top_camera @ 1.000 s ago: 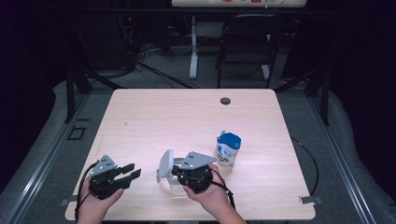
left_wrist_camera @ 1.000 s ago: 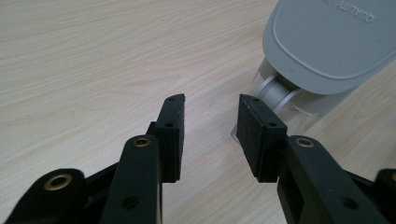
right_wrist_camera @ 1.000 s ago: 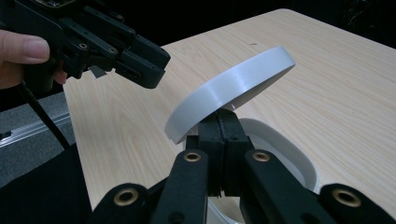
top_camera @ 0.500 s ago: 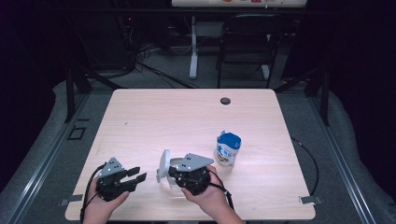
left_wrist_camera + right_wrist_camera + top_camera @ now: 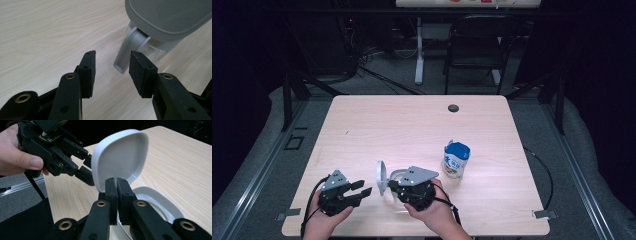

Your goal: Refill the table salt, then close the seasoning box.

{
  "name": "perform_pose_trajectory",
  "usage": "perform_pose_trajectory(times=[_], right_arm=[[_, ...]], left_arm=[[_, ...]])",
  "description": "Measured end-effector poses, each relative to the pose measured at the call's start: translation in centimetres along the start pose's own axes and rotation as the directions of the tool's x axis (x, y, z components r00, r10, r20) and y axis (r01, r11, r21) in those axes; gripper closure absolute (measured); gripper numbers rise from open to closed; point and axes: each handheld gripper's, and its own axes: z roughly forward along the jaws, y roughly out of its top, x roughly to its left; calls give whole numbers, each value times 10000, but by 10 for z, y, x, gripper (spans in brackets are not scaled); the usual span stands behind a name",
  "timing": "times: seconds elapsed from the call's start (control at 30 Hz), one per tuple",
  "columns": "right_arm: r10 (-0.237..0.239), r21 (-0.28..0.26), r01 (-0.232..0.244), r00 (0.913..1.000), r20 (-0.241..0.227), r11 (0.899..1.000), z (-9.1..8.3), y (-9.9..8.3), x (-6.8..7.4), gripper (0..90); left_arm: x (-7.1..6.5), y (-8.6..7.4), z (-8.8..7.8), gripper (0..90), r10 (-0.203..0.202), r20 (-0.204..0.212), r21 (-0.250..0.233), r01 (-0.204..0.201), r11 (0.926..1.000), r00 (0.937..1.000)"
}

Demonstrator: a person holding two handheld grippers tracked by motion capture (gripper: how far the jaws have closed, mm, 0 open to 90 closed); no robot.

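We see a wooden table (image 5: 412,130) with a blue-topped can (image 5: 456,160) standing at about four o'clock from its middle. At six o'clock, near the front edge, sits a clear container (image 5: 160,205) with a white rim, its hinged white lid (image 5: 381,177) swung upright. Our right gripper (image 5: 116,181) has its jaws pressed together, and we cannot tell whether the rim is caught between them. Our left gripper (image 5: 112,65), at nine o'clock from the lid, has just been opening its jaws; they stand spread with nothing between them, just short of the lid's latch tab (image 5: 123,58).
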Motion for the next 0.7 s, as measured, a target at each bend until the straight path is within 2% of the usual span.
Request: perform_pose_trajectory(times=[0.13,0.23,0.37,0.53,0.7], right_arm=[[20,-23,-19,9999,107,10000,-3,0,-2,863],[84,-82,-82,9997,230,9999,-6,-1,-4,820],[237,-211,-228,9986,464,9995,-11,-4,-8,743],[455,-346,-428,9958,794,9985,-17,-6,-12,631],[513,-414,-476,9945,918,9980,-24,-4,-17,597]], left_arm=[[1,2,0,549,136,4,36,-136,9999,9999],[5,5,-4,534,221,-170,32,-220,9998,9996],[10,8,-7,523,210,51,-130,-209,9997,9998],[9,8,-5,515,419,234,-20,-419,9991,9988],[8,8,0,501,476,308,44,-477,9988,9984]])
